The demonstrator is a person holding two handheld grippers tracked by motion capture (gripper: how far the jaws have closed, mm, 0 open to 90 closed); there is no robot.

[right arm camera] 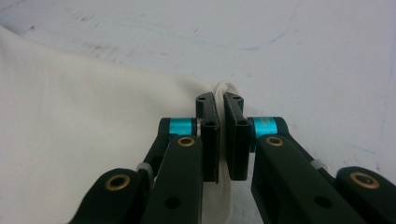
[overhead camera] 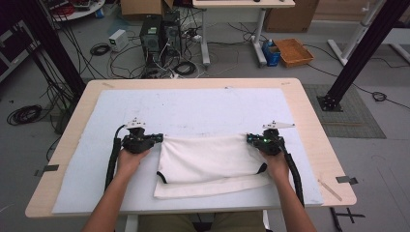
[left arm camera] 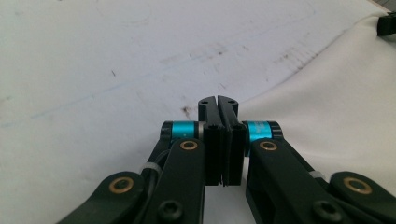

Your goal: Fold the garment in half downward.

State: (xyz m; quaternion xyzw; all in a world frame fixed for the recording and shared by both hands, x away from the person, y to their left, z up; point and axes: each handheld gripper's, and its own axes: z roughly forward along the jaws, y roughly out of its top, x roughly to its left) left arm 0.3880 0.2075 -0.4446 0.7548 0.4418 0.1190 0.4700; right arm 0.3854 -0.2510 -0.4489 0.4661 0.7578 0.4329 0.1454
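Note:
A white cloth [overhead camera: 208,159] with black trim lies folded on the white mat [overhead camera: 193,106], its top edge stretched straight between both grippers. My left gripper [overhead camera: 158,138] is at the cloth's upper left corner. In the left gripper view the jaws [left arm camera: 218,101] are pressed together where the cloth [left arm camera: 327,93] edge meets them. My right gripper [overhead camera: 249,139] is at the upper right corner. In the right gripper view it [right arm camera: 219,99] is shut, with a fold of the cloth [right arm camera: 70,116] bulging between the jaws.
The mat covers most of a wooden table [overhead camera: 309,116]. The right gripper [left arm camera: 386,25] shows far off in the left gripper view. Beyond the table are computer towers [overhead camera: 159,34], cables, a cardboard tray [overhead camera: 293,51] and black frame posts [overhead camera: 360,53].

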